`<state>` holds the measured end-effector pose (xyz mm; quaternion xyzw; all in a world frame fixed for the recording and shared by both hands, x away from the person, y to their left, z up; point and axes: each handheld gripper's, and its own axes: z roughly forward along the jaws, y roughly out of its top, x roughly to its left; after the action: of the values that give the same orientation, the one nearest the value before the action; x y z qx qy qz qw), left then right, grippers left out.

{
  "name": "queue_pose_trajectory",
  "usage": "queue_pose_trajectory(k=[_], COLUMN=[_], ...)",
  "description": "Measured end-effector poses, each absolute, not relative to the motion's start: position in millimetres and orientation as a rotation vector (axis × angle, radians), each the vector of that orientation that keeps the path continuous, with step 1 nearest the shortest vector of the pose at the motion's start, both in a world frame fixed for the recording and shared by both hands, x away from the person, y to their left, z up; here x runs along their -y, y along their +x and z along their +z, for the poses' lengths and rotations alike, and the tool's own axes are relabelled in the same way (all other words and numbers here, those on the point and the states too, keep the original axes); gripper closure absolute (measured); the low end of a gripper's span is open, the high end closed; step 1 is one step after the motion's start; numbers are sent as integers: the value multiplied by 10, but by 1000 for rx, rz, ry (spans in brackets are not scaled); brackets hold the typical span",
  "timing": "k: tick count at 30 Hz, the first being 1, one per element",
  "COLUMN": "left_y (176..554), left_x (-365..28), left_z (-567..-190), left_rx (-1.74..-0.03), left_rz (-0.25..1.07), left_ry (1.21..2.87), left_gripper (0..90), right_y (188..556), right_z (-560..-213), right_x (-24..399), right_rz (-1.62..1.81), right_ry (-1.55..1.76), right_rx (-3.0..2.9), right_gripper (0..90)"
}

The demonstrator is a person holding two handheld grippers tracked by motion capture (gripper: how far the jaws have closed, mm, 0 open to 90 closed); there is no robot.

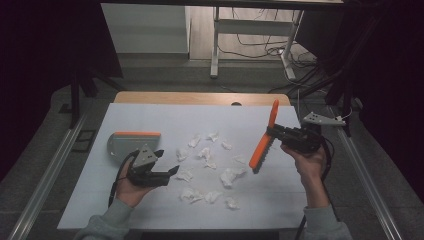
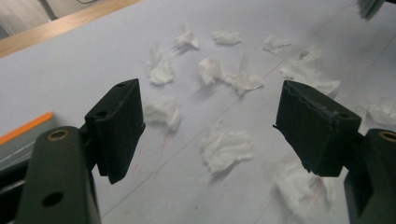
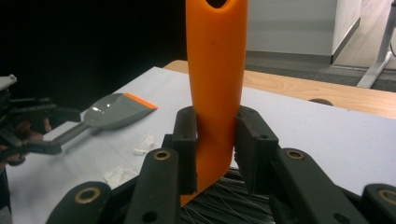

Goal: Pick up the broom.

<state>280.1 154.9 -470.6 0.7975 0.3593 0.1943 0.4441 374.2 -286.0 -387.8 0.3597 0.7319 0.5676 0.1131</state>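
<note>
Brush (image 1: 263,141) – orange handle pinched tight in the right gripper (image 1: 274,133), bristles tilted down toward the paper scraps (image 1: 210,165) mid-table to sweep; left gripper (image 1: 167,162) gapes empty, dustpan (image 1: 131,141) waiting beside it

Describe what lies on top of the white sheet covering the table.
On the white sheet lie scattered crumpled paper scraps and a grey dustpan with an orange edge. The left gripper partly hides the dustpan's handle. The orange brush is held above it.
</note>
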Motion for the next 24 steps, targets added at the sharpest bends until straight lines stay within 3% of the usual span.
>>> queue_pose_trajectory(k=[24], left_y=[2953], left_x=[-591], left_z=[-4635], left_rx=[-674], left_rz=[372], left_ry=[2028], left_gripper=[261], right_y=[3704], right_z=[-4025], right_x=[2282], right_rz=[1765], right_ry=[1082], right_rx=[-2081], right_gripper=[705])
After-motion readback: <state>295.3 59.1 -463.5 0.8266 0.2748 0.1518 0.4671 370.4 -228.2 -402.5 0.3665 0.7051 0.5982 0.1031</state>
